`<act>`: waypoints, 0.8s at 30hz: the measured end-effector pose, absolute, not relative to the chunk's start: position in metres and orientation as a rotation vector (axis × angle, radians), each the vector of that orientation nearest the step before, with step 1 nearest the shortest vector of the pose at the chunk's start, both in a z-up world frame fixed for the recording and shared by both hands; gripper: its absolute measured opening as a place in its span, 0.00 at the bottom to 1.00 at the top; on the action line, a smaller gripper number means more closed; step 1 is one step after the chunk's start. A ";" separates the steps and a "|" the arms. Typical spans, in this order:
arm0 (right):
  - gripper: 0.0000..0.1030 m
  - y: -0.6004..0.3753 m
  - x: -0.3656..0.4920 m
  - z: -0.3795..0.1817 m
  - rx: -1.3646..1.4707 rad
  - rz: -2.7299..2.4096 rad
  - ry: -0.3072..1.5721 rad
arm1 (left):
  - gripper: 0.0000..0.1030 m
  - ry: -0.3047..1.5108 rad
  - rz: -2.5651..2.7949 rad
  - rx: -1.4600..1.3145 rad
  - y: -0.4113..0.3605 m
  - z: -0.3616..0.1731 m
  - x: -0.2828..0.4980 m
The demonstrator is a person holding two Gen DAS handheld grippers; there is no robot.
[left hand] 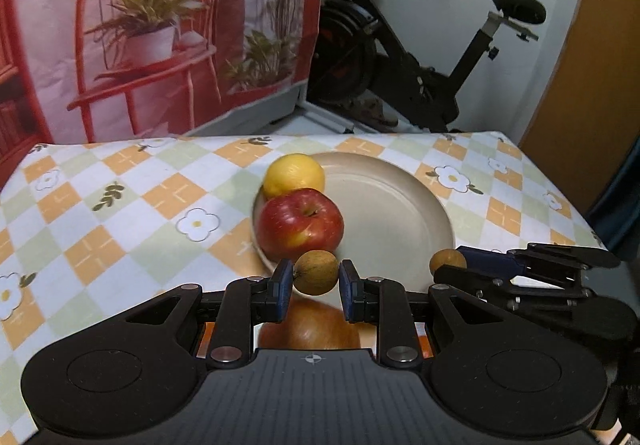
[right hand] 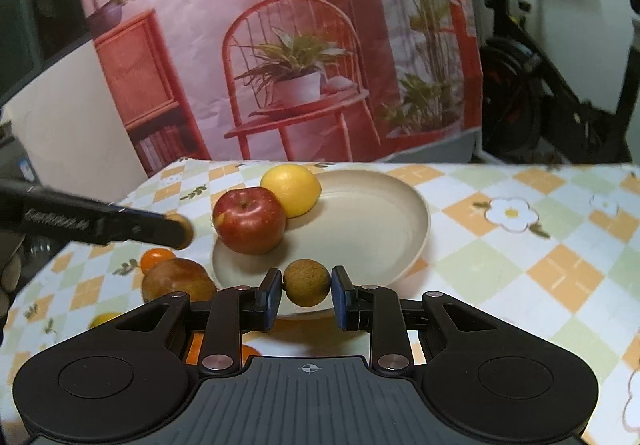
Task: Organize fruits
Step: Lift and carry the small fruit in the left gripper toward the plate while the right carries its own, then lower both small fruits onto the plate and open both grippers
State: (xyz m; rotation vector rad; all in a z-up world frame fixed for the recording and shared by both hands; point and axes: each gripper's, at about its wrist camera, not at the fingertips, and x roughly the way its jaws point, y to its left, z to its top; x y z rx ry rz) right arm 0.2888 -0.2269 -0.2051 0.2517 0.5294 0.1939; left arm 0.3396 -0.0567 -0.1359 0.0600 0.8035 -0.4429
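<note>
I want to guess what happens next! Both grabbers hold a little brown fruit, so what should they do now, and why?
Probably lower the right hand-held gripper and release its small brown fruit onto the plate: it hangs at the near rim, beside the apple and lemon.

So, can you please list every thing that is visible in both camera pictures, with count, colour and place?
plate: one, beige, middle of table
apple: one, red, on plate's left side
lemon: one, yellow, on plate behind apple
small round fruits: two, brown, one in each gripper
larger fruit: one, brown-red, on table left of plate
small fruit: one, orange, beside it
tablecloth: one, checked orange, green, white, with flowers
backdrop: one, pink-red, behind table
exercise bike: one, black, back right
left gripper: black, shut on a brown fruit
right gripper: black, shut on the other
</note>
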 end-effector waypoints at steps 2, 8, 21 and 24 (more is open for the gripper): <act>0.24 -0.227 0.291 -0.207 0.232 0.197 0.521 | 0.26 0.820 -0.455 0.061 -0.063 -0.139 0.346; 0.24 -0.222 0.299 -0.213 0.192 0.239 0.519 | 0.26 0.870 -0.476 0.086 -0.073 -0.151 0.356; 0.24 -0.217 0.310 -0.222 0.201 0.281 0.559 | 0.26 0.962 -0.481 0.092 -0.076 -0.166 0.375; 0.24 -0.216 0.313 -0.222 0.195 0.271 0.565 | 0.26 0.969 -0.486 0.105 -0.078 -0.167 0.376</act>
